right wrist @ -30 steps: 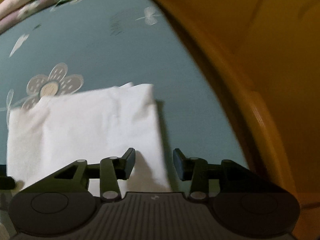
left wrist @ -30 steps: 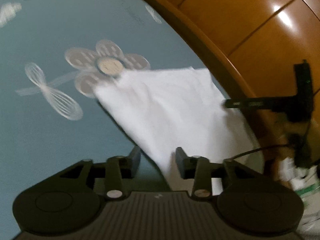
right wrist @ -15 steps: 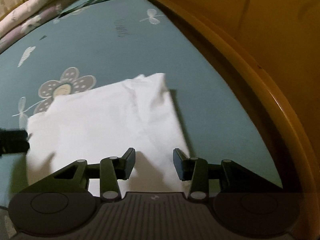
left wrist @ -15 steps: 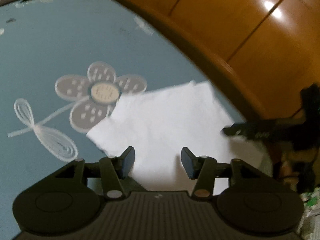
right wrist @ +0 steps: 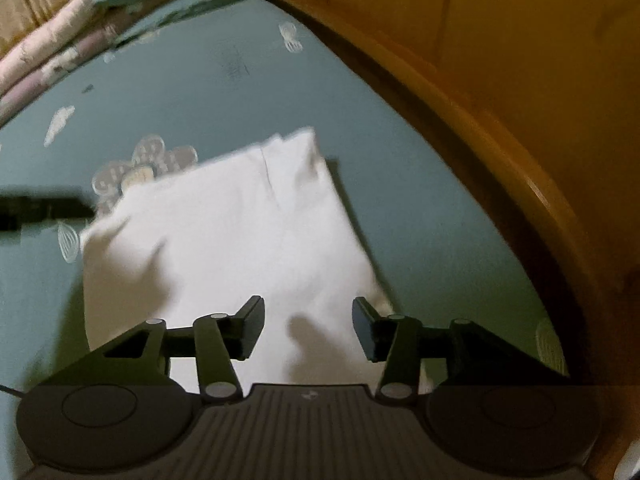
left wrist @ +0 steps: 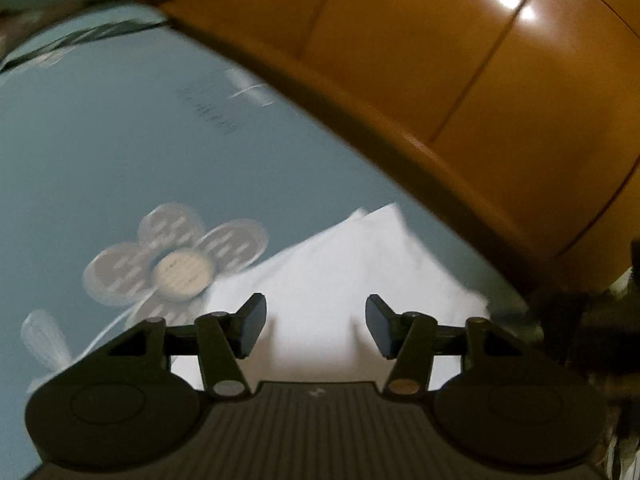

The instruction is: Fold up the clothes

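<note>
Both hand-held grippers, left and right, were opening, nothing gripped; folded white cloth lay mid-frame on bed.

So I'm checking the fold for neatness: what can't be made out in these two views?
- White garment, near edge: hidden under the right gripper in the right wrist view, and under the left gripper in the left wrist view.
- Its layers and type: motion blur in both views.
- Flower print on the bedsheet: partly covered by cloth.

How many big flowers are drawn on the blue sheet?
1. The big flower is printed on the blue sheet beside the white cloth's far left corner. More may hide under the cloth.
</note>
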### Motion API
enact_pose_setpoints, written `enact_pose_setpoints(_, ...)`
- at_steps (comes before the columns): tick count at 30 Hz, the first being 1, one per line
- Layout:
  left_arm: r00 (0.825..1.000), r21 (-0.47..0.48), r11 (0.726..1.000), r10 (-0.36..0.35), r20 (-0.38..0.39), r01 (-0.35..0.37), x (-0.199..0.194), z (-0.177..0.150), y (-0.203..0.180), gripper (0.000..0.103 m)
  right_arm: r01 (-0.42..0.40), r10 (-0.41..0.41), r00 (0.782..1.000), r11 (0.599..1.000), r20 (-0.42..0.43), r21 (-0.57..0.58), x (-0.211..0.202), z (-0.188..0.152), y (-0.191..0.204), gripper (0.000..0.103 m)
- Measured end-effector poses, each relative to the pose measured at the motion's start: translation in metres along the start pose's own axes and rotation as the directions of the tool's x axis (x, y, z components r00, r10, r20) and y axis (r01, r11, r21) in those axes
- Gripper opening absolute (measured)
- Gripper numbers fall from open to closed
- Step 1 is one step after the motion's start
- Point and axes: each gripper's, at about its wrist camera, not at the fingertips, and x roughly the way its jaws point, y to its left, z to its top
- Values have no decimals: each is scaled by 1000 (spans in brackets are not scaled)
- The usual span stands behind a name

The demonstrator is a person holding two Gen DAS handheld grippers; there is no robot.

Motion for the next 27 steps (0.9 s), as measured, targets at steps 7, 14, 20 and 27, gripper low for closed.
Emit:
enact_pose_setpoints(7,994,106,989,-103,-36,107,72,40,-64,63,-14,16,1000,990,-15,138,13,-20,-13,59)
enact_pose_setpoints(14,990,166,983,-61,-129,82,126,39,-83,63,-37,38,999,989,-3,146,12,-21,-18,61)
enact_pose_setpoints(20,989,159,985,-40,-142,63,129,40,-84,63,-33,28,999,978,30,205,0,-19,-33,61)
enact_pose_setpoints(27,993,128,990,-42,-113,56,111,45,-83,63,-169,158,980,982,124,87,-31,-19,-27,63)
